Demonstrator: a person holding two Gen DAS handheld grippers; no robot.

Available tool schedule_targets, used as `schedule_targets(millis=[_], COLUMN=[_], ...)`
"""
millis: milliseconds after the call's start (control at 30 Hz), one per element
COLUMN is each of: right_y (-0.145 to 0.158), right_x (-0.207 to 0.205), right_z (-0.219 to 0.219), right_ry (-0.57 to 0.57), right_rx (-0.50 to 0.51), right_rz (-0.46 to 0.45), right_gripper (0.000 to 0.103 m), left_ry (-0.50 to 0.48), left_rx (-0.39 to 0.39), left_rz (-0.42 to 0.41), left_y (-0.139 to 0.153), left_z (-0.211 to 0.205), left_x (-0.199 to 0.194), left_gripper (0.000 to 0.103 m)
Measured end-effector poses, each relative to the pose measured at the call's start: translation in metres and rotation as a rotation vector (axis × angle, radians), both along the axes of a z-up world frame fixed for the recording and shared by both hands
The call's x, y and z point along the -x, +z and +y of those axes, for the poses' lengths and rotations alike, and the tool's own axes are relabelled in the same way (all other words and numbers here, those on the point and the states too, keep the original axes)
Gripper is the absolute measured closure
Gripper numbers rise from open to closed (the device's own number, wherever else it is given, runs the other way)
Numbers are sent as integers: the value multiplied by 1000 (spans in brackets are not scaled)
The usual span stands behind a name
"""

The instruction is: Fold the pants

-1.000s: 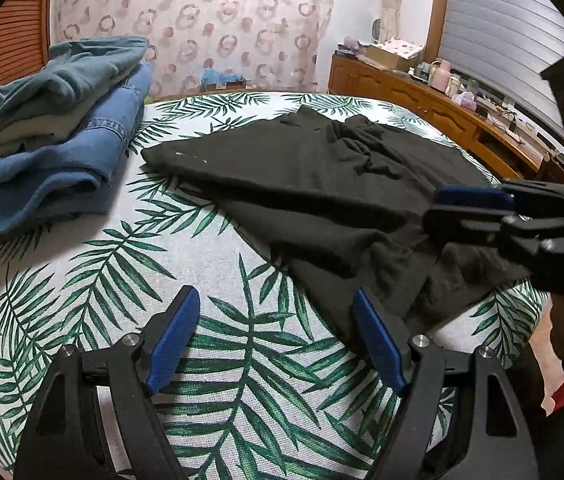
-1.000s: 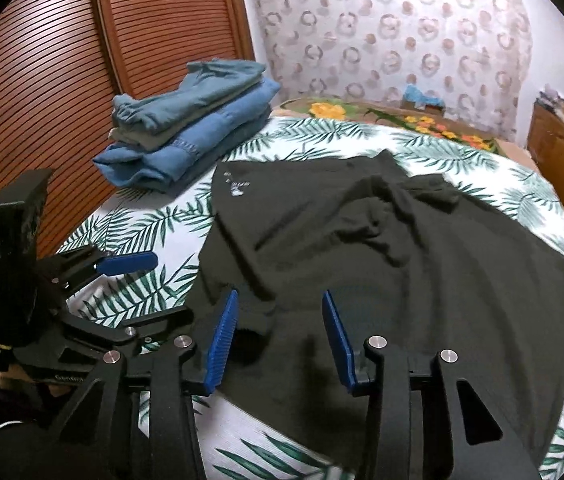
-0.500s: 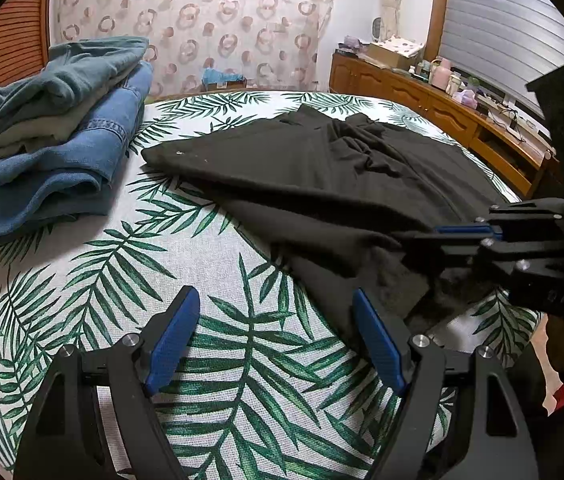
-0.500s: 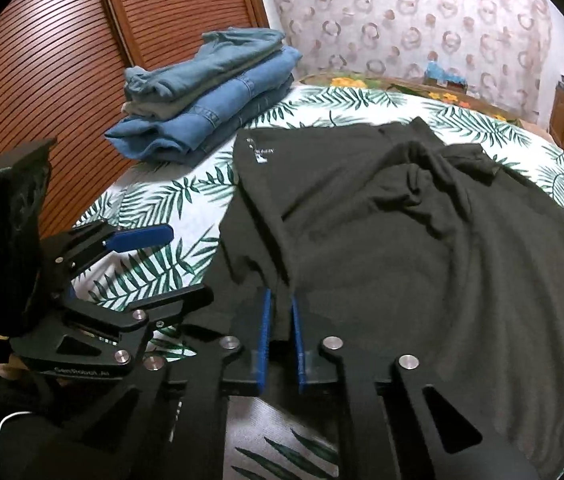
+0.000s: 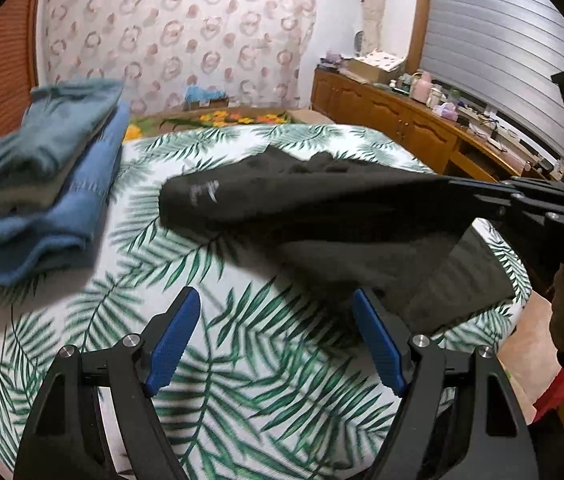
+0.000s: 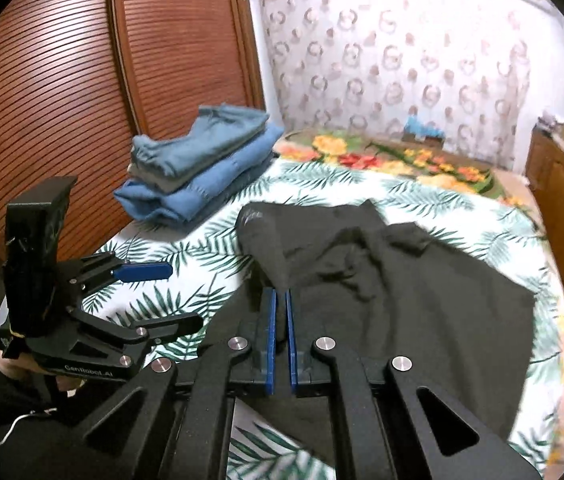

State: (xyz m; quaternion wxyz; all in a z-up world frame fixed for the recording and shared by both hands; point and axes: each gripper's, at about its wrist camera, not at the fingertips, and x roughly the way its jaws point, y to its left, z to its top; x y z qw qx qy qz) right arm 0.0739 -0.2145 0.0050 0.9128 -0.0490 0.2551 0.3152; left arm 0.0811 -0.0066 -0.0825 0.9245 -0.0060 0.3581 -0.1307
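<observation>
1. Your right tongs (image 6: 278,300) are clamped on the near edge of the black pants (image 6: 393,280). They have just been closing, and the cloth is pinched between the blue pads and lifted into a taut ridge.
2. Your left tongs (image 5: 278,336) stand wide open with nothing between them, hovering over bare bed (image 5: 186,360) just to the left of the pants.
3. The pants lie spread on the bed, their long axis running from the right tongs away toward the far left corner, where a small white logo (image 5: 204,192) shows.
4. The relation that counts: the free near edge of the pants sits just to the right of your left tongs, at the right pad (image 5: 377,344), so the left hand is the nearer one for a second grip.
5. My judgement: move the left tongs rightward onto that edge and close, so both corners can travel together toward the far end.
6. The folded jeans (image 5: 42,200) lie well apart at the far left, out of the way.
</observation>
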Motion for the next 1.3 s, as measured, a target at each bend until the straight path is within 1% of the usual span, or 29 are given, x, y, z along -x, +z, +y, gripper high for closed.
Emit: schedule_targets(millis=[233,367,500,633,900,1300], right_y=[8,11,7,1,-4,-3], right_x=[26,35,50,61,65,71], right_z=[-28,-34,-41,-50,-63,-66], right_ry=[-84,-110,-134,-157,-214,-261], right_rx=[2,-5,-2,-10,-21,-33], right_rz=[-62,-72,-77,-62,-24,29], right_gripper=[98,98,98,98,98,98], left_ry=[-39,-60,-82,-100,-128,-165], left_rx=[6,3,-3,-12,-23,-31], left_rz=[-14,-21,-13,-6,11,32], left_y=[8,9,9,7,2,-5], left_z=[-23,-35,-47,-56,-71,-91], left_x=[-18,-23,-25,-25,-26,-22], left_gripper=[24,23,24,24,23,23])
